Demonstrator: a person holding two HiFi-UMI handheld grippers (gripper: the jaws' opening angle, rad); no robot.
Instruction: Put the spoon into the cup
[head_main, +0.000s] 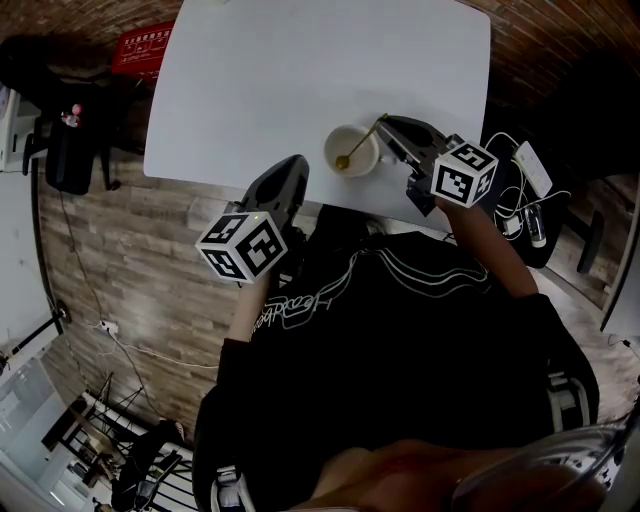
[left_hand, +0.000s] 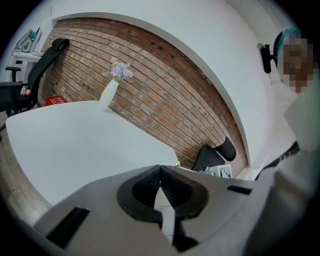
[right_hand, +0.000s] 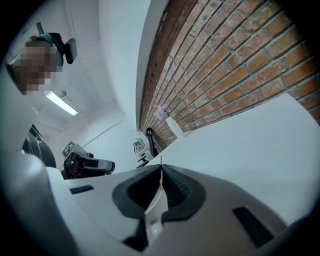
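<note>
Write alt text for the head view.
A gold spoon leans in a white cup on a white table, the right gripper shut on its handle. The left gripper hangs at the table's near edge.

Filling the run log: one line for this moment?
left claw shut, empty | right claw shut on spoon | spoon bowl inside cup
</note>
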